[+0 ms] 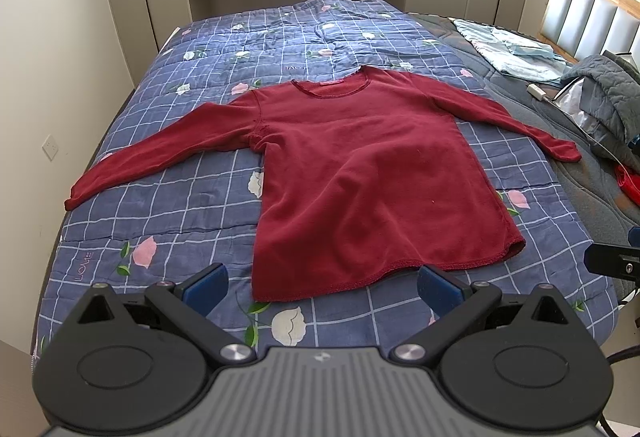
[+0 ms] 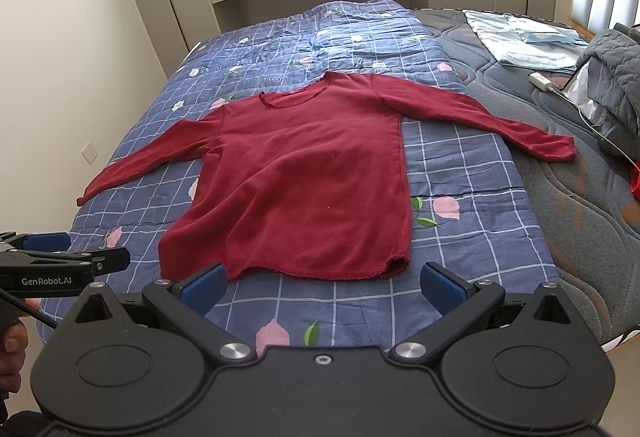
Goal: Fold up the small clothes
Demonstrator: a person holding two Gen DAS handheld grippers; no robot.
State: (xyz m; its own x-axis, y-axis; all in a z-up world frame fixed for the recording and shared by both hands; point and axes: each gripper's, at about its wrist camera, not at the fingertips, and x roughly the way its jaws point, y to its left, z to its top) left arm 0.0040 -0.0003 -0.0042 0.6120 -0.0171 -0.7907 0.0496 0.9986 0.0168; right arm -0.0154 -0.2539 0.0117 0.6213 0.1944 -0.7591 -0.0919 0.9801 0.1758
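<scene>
A dark red long-sleeved shirt (image 1: 360, 177) (image 2: 304, 181) lies flat on the blue checked quilt (image 1: 192, 197) (image 2: 460, 237), neck toward the window, both sleeves spread out to the sides. My left gripper (image 1: 322, 287) is open and hovers just short of the hem, nothing between its blue pads. My right gripper (image 2: 324, 287) is also open, held before the hem's right half, empty. The left gripper (image 2: 60, 257) shows at the left edge of the right wrist view, beside a hand (image 2: 12, 349).
A grey mattress pad (image 2: 560, 197) covers the bed's right side, with a light blue cloth (image 2: 520, 45), a white charger (image 2: 540, 81) with cable, a grey blanket pile (image 2: 616, 77) and something red (image 1: 628, 181). A padded headboard stands at right, walls at left.
</scene>
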